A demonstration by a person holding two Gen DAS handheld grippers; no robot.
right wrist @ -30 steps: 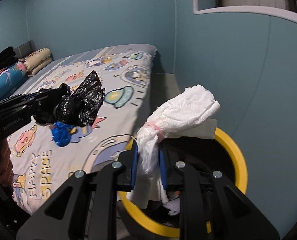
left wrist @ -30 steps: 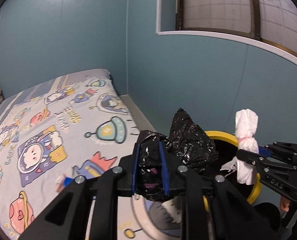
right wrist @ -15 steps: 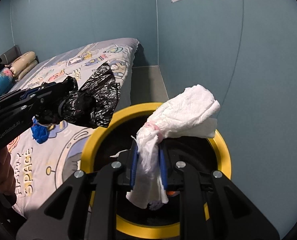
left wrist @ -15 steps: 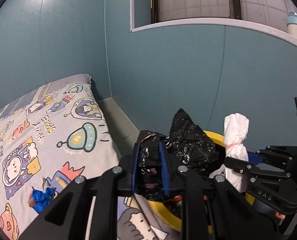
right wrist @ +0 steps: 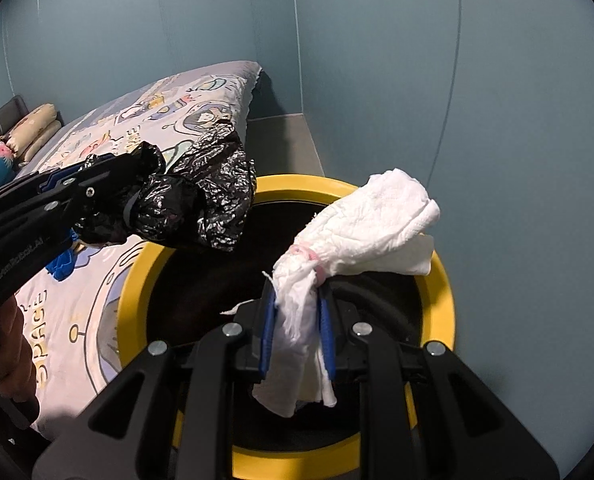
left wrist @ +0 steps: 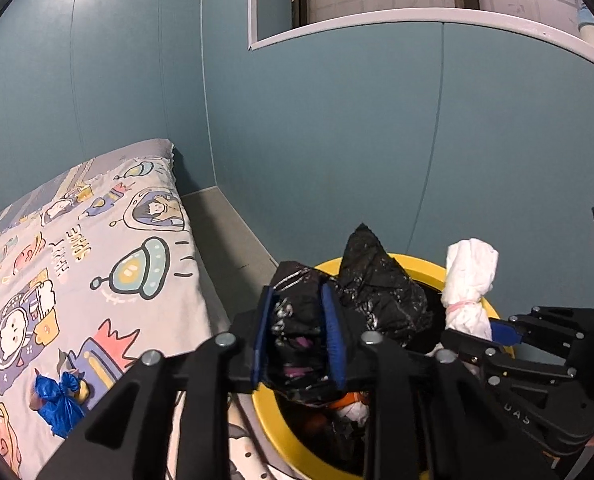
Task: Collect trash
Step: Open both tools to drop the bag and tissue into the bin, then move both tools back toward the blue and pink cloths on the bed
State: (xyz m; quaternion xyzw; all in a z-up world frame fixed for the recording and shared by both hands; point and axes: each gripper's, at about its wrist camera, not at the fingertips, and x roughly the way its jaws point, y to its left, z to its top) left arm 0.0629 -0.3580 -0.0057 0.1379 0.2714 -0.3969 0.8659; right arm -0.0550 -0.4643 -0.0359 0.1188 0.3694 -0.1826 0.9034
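Observation:
A crumpled black trash bag point(left wrist: 377, 292) sits between the blue pads of my left gripper point(left wrist: 299, 320), whose jaws are opening while still touching it. The bag hangs over the left rim of a yellow-rimmed round bin point(right wrist: 441, 280). My right gripper point(right wrist: 297, 320) is shut on a white tissue bundle point(right wrist: 361, 224) tied with a pink band, held above the bin's dark opening. The right wrist view shows the left gripper point(right wrist: 137, 184) with the black bag point(right wrist: 209, 204). In the left wrist view the right gripper point(left wrist: 481, 330) and the white bundle point(left wrist: 469, 280) are over the bin point(left wrist: 273, 412).
A bed with a cartoon space sheet point(left wrist: 97, 260) lies left of the bin, and a small blue bag point(left wrist: 57, 400) rests on it. Blue walls close in behind and to the right. Trash lies inside the bin. A hand point(right wrist: 5, 368) grips the left tool.
Both grippers moved from beside the bed to over the bin and sank lower. The left jaws have spread wider around the black bag. The white bundle stays gripped.

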